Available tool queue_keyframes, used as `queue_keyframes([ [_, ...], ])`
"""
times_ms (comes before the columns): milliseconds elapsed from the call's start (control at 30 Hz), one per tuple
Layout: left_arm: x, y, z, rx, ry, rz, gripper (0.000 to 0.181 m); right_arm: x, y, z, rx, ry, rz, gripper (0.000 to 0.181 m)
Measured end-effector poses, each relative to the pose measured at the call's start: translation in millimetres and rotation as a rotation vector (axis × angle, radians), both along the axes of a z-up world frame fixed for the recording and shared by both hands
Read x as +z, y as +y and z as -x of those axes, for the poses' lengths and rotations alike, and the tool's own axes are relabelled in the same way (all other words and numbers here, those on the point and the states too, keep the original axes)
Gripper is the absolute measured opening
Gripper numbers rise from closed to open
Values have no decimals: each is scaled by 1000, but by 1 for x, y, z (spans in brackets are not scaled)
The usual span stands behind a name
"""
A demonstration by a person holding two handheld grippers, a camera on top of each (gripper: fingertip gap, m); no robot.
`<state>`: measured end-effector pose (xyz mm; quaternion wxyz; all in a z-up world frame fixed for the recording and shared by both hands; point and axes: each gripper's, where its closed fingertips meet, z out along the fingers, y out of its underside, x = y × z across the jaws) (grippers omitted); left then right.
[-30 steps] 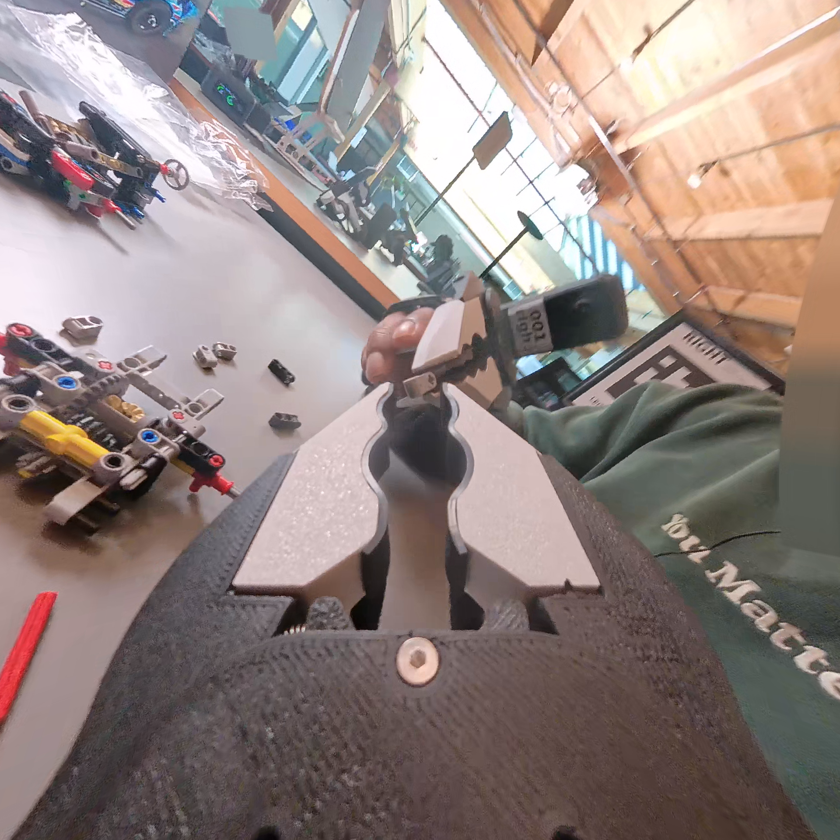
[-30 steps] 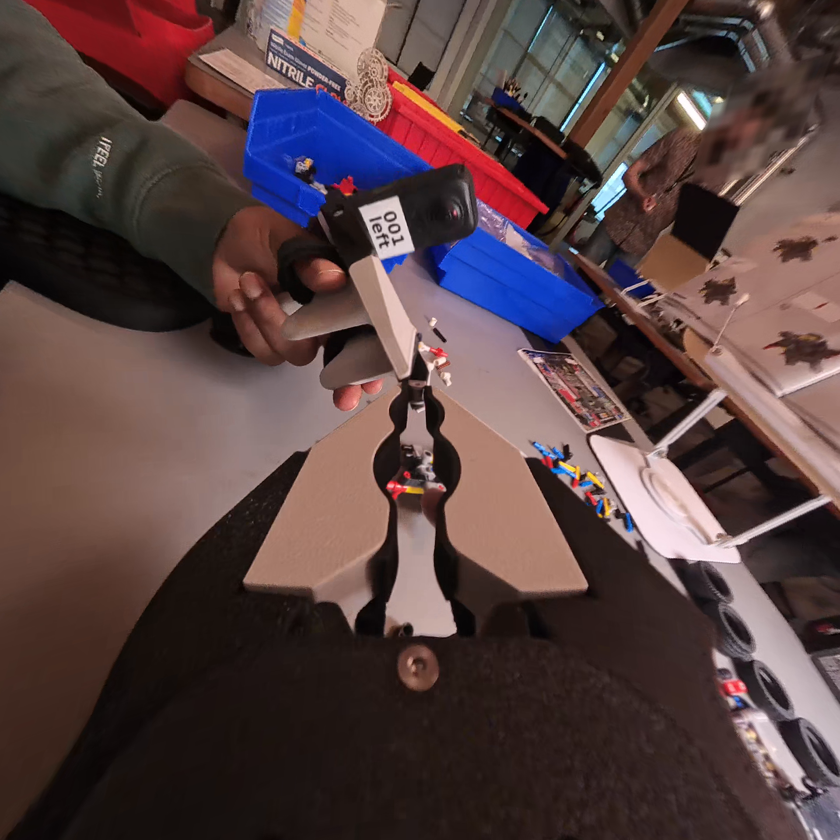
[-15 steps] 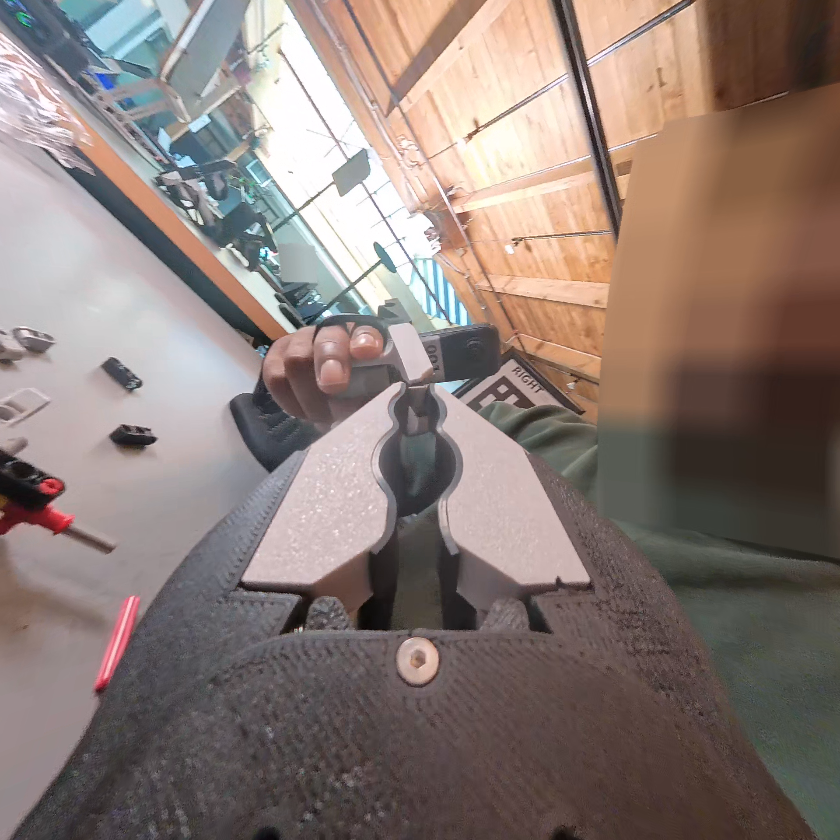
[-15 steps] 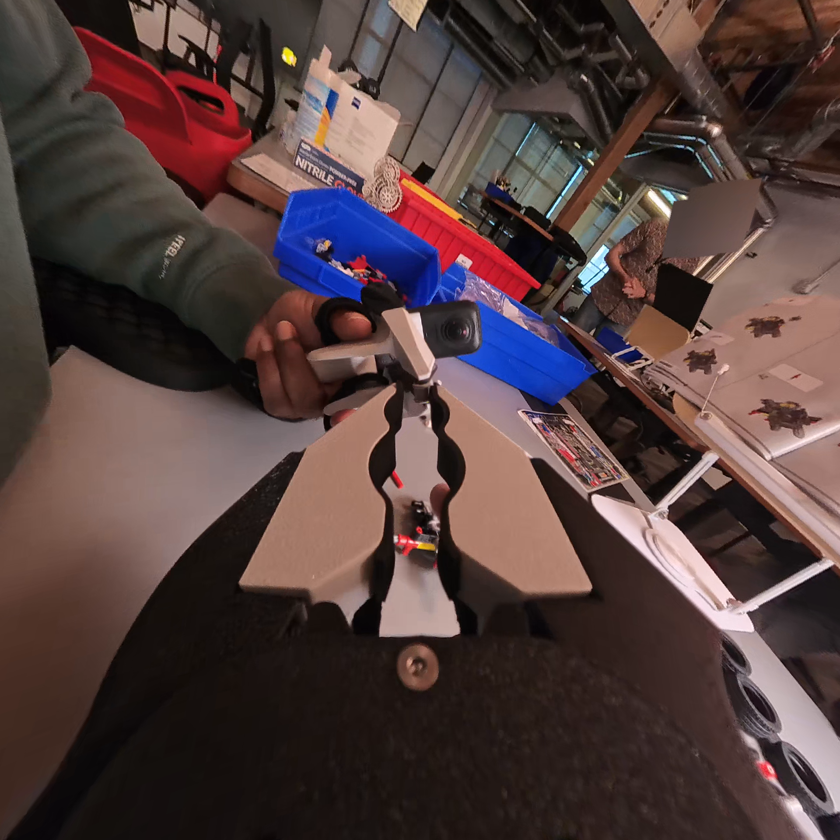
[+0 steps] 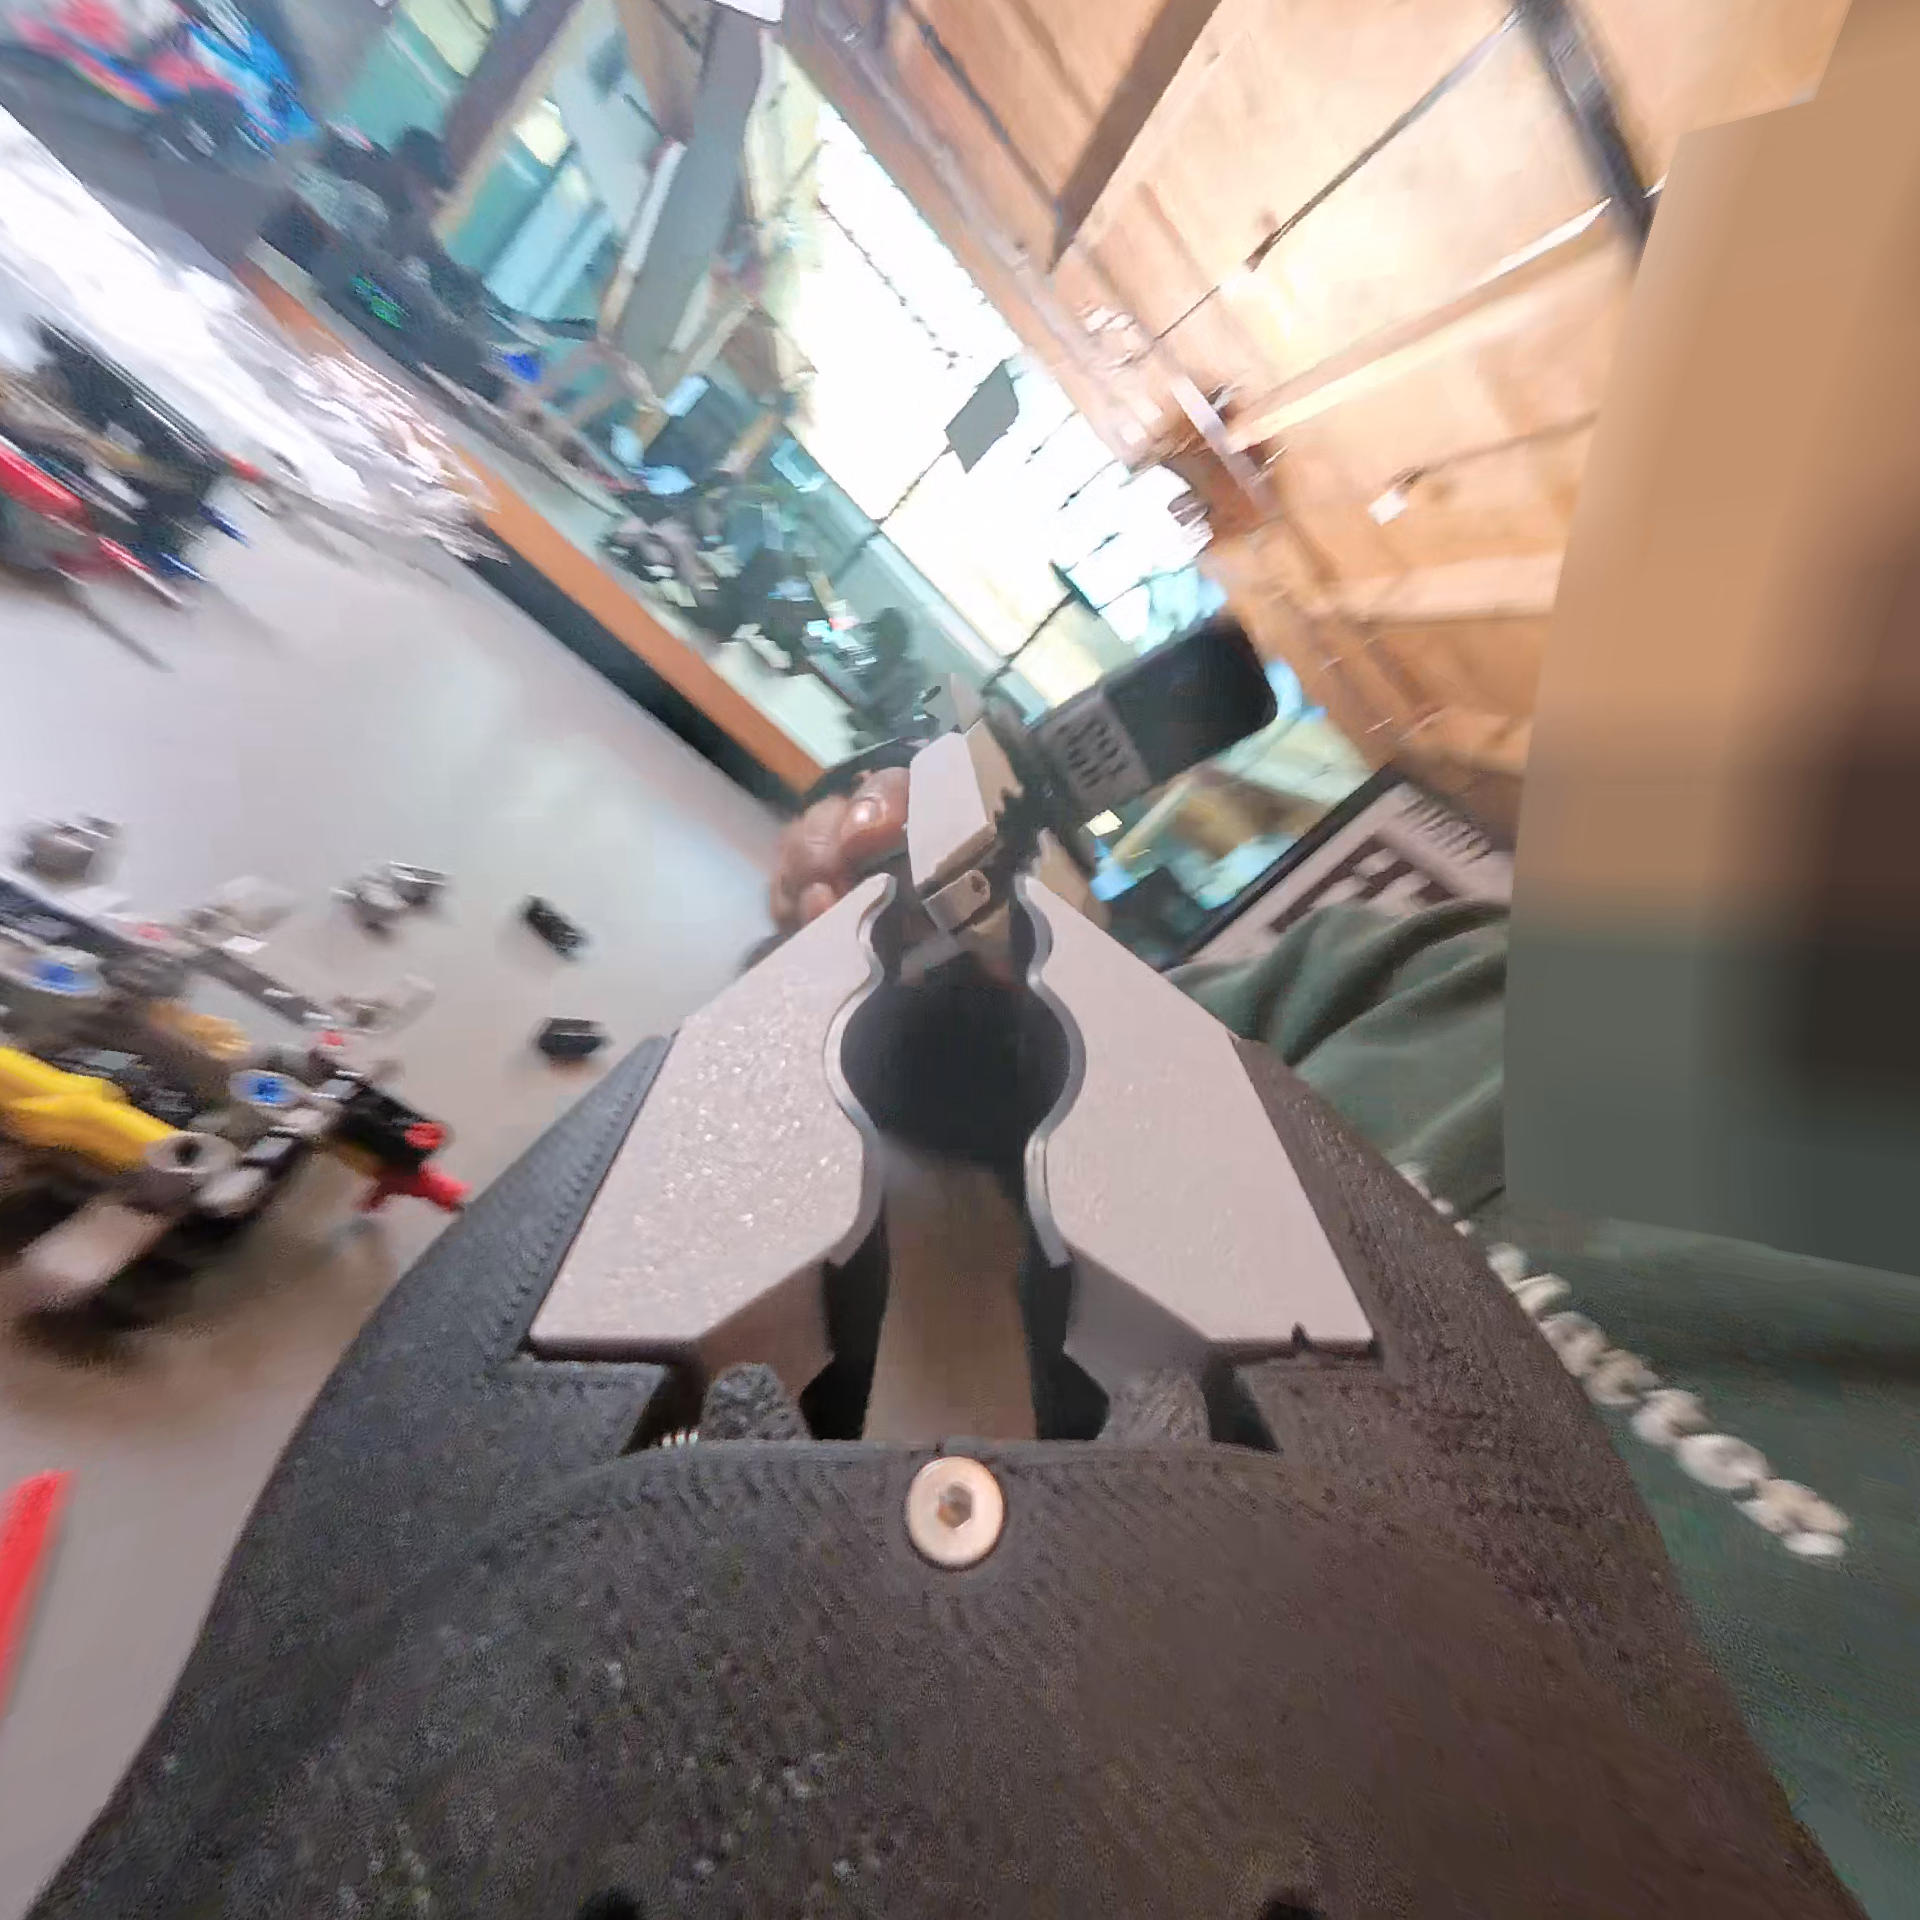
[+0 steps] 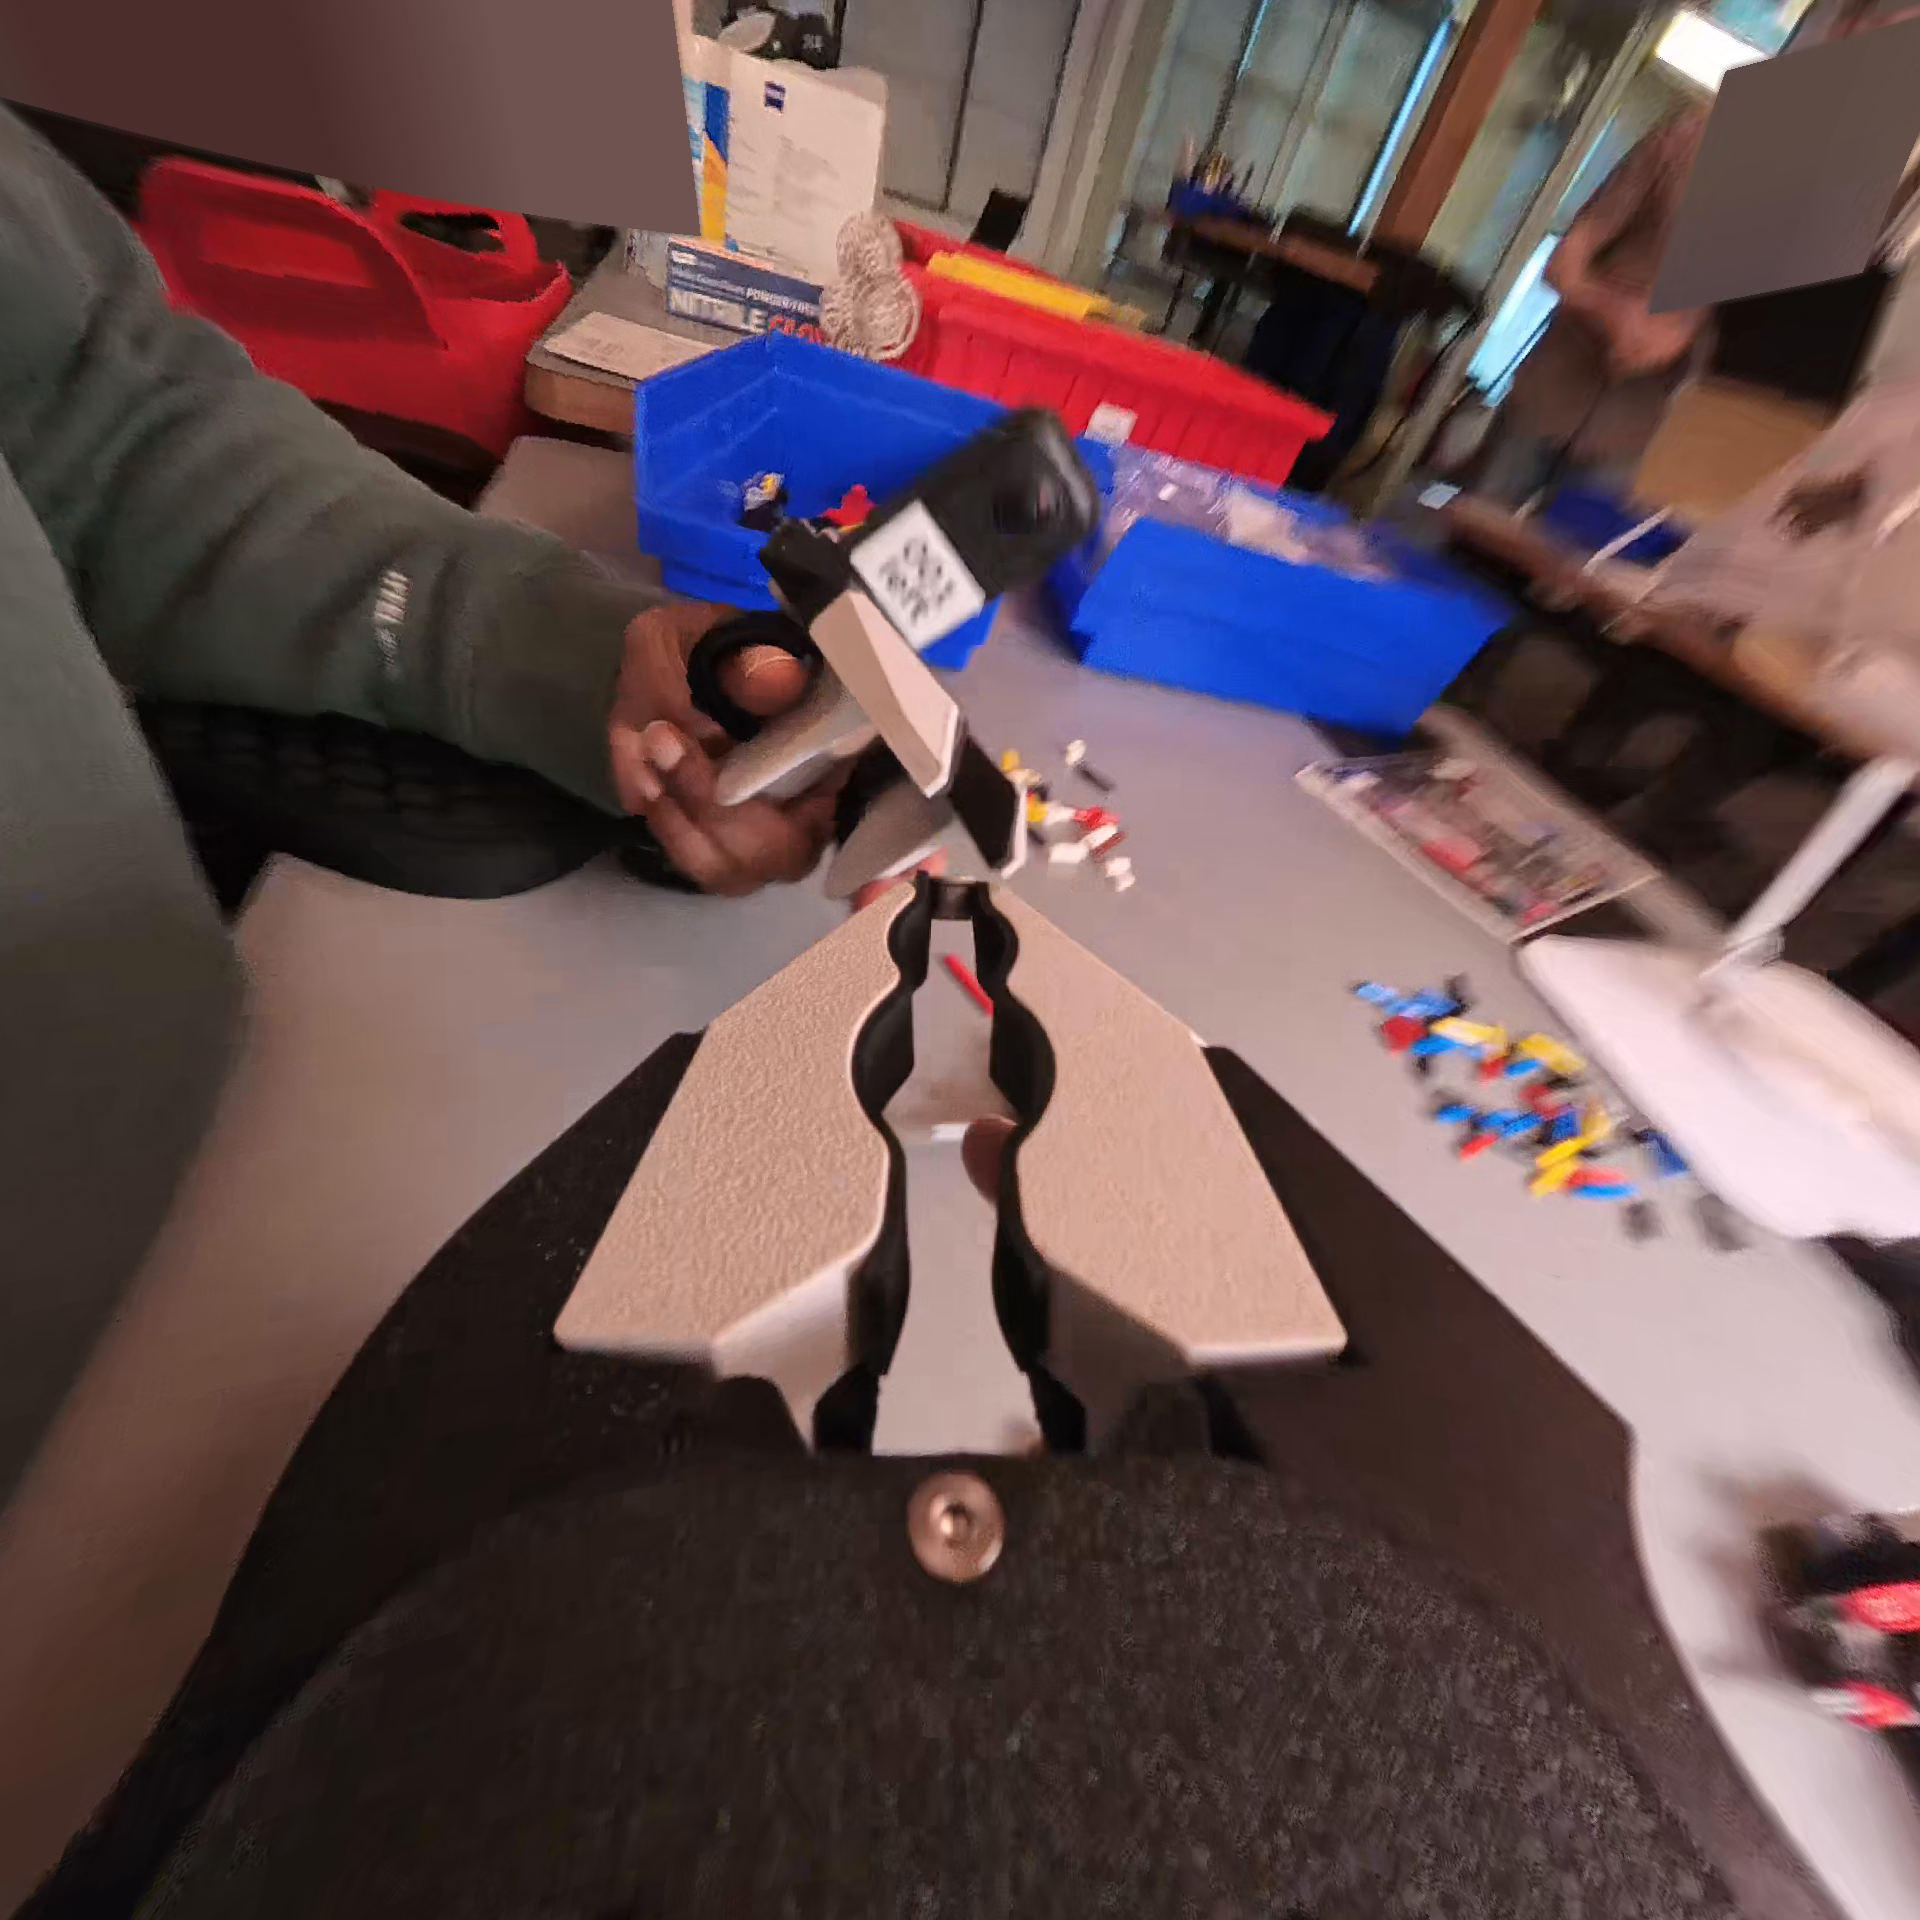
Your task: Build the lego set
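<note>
In the left wrist view my left gripper is open, held in the air over the grey table. My right gripper points at it from the far side, its tip between my left fingertips. It holds a small grey Lego connector. In the right wrist view my right gripper is shut on this small piece, which looks dark there. The left gripper hangs just beyond it, its pads apart and not pressing on the piece. A partly built Lego model lies on the table at the left.
Two small black parts and a red rod lie near the model. The right wrist view shows blue bins, red bins, loose coloured pieces, an instruction booklet and a white stand. The grippers are tip to tip, or close to it. Left tips and right tips are each some 15 cm from the red rod. My right wrist view looks at it from another angle.
Half a second ago my left jaws were nearly closed at the right gripper's tip; now they stand open again. My right jaws widened slightly, then closed back on the small piece. Both views swung towards the table.
</note>
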<state>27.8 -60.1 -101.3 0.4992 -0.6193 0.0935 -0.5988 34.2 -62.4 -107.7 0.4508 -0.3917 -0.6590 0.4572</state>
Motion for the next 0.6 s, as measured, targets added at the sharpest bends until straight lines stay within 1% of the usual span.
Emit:
queue_keyframes([
  [67,-8,0,1,74,214,-97,14,-10,-3,-4,68,-113,166,6],
  [133,-14,-3,-4,94,370,-179,12,-13,-6,-5,114,-164,305,6],
  [267,-19,-11,-19,92,535,-301,8,-17,-13,-7,195,-254,518,6],
  [333,-19,-13,-22,98,573,-338,2,-18,-13,-8,211,-275,579,6],
  [467,-15,-17,-25,92,564,-356,0,-12,-15,-10,256,-270,682,6],
  [567,-20,-18,-28,80,575,-342,0,1,-16,-13,308,-239,781,6],
  [600,-19,-19,-30,77,565,-343,0,0,-14,-12,301,-244,791,6],
])
